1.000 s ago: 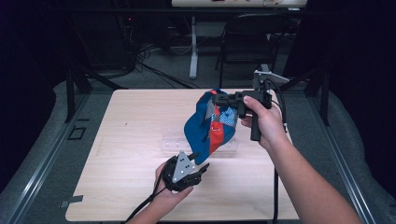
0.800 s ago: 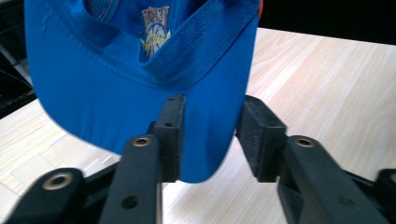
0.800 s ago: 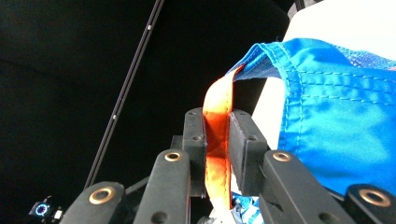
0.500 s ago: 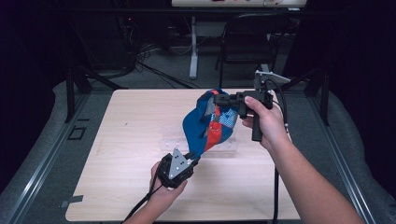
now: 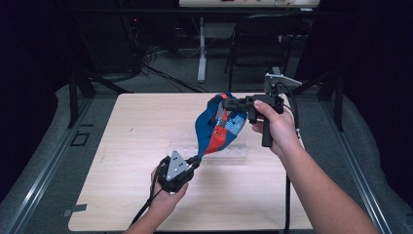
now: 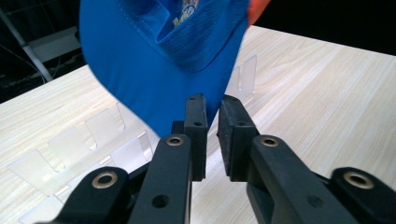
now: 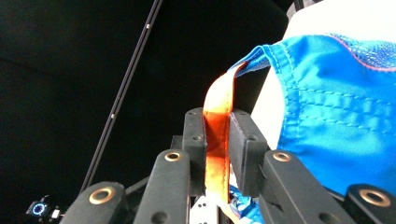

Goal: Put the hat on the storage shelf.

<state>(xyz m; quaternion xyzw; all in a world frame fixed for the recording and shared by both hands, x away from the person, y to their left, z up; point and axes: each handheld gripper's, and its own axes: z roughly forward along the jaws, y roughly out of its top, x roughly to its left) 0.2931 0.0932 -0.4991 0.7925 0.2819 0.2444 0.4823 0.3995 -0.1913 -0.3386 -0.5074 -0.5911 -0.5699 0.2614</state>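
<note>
A blue cap (image 5: 217,127) hung over the clear rack (image 5: 234,152), its orange strap (image 7: 217,135) clamped in the right gripper (image 5: 227,104) at 12 o'clock and its brim (image 6: 154,79) pinched by the left gripper (image 6: 212,109) at 6 o'clock, seemingly awaiting placement.

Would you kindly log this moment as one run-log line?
right gripper: shut on orange strap | left gripper: shut on blue cap brim | cap held above clear rack on table

From my station, the blue cap (image 6: 159,60) ran off the left gripper view's top edge. Its print (image 5: 229,126) was too small to read. I couldn't tell whether the left gripper (image 6: 212,112) pinched the brim.
</note>
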